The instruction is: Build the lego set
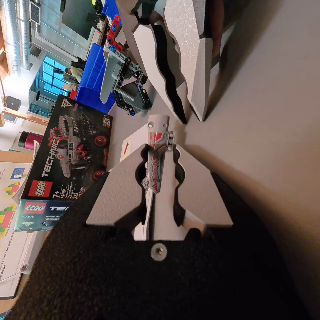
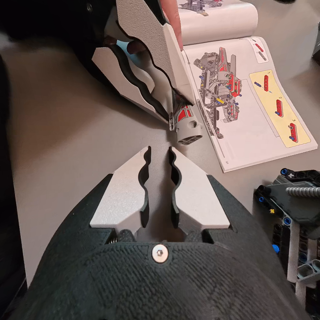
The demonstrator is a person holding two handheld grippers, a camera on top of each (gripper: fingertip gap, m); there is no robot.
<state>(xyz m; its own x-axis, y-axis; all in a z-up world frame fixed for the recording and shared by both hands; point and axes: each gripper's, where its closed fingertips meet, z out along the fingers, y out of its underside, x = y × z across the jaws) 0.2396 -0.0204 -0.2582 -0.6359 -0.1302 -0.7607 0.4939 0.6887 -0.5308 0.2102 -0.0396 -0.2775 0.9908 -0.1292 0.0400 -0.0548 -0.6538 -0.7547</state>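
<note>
My left gripper (image 1: 161, 146) is shut on a grey curved Lego panel (image 1: 158, 124) with red stickers, which sticks out past the fingertips just above the table. In the right wrist view the same left gripper (image 2: 181, 110) holds the panel (image 2: 188, 129) at the edge of the open instruction booklet (image 2: 251, 107). My right gripper (image 2: 160, 148) is open by a narrow gap and empty, its tips just short of the panel's end. It also shows in the left wrist view (image 1: 193, 120). The partly built dark grey chassis (image 1: 129, 81) with a spring lies on the table, at the right edge of the right wrist view (image 2: 294, 204).
The black Lego box (image 1: 69, 150) lies left of my left gripper, with printed sheets (image 1: 10, 216) beside it. Blue bins (image 1: 93, 74) stand behind the chassis. A dark red bottle (image 1: 29, 139) lies behind the box. A person's finger (image 2: 174, 24) rests on the left gripper. My hands' fingertips stand some 4 centimeters from each other.
</note>
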